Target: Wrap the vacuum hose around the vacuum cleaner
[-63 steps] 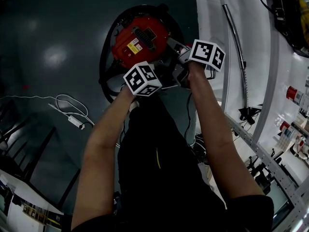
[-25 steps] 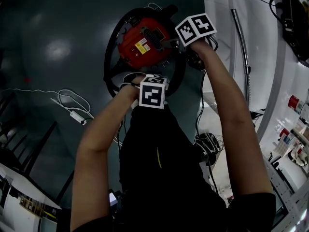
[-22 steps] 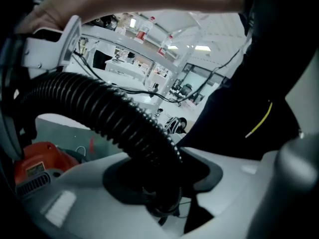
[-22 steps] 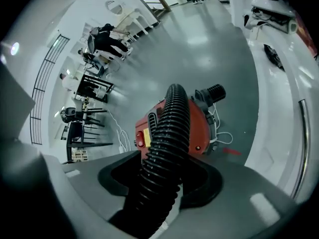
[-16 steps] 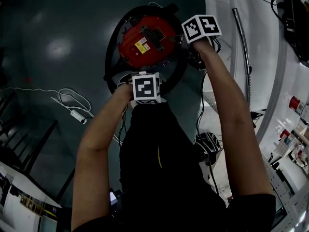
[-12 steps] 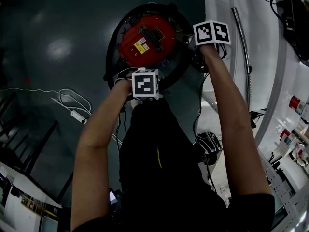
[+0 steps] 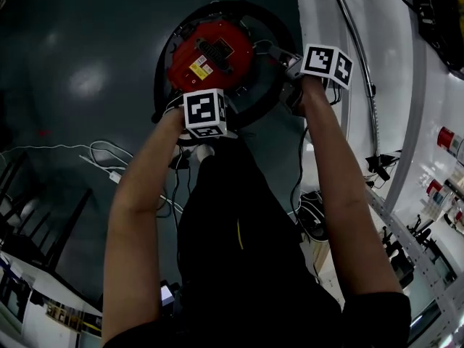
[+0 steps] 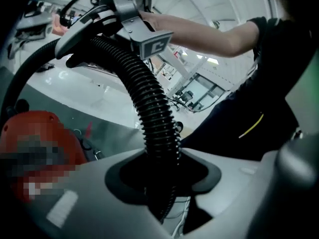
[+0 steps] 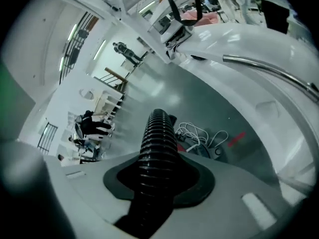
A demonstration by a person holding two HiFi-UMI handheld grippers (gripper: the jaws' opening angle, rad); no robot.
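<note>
**Clerk:** Item one, nearest you: the tongs?

**Keeper:** Left gripper (image 8: 160,180): its jaws have just been closing and are now clamped on the hose (image 8: 149,103), which rises from them toward your other hand. Right gripper (image 9: 158,183): its jaws have likewise just been closing and are pressed on the same hose further along.

**Clerk:** Item two: the hose. Handling?

**Keeper:** Black, ribbed, corrugated. By my judgement it is light and springy, bends readily, and is inclined to uncoil. Take it on the ribs, where your pads get purchase, and keep both grips until the loop lies settled. Probably not fragile.

**Clerk:** Location?

**Keeper:** Curled in a ring round the red vacuum cleaner (image 7: 206,53), which stands on the floor just beyond your hands. The stretch you hold is at the ring's near and right side.

**Clerk:** Item three: surface and room.

**Keeper:** Dark, glossy floor (image 7: 87,35). A white cable (image 7: 112,175) lies loose on it to your left. To your right is a white surface (image 7: 319,13) bearing a chrome tube (image 7: 360,56). Farthest right are red-capped containers (image 7: 444,139), too small to list further.
</note>
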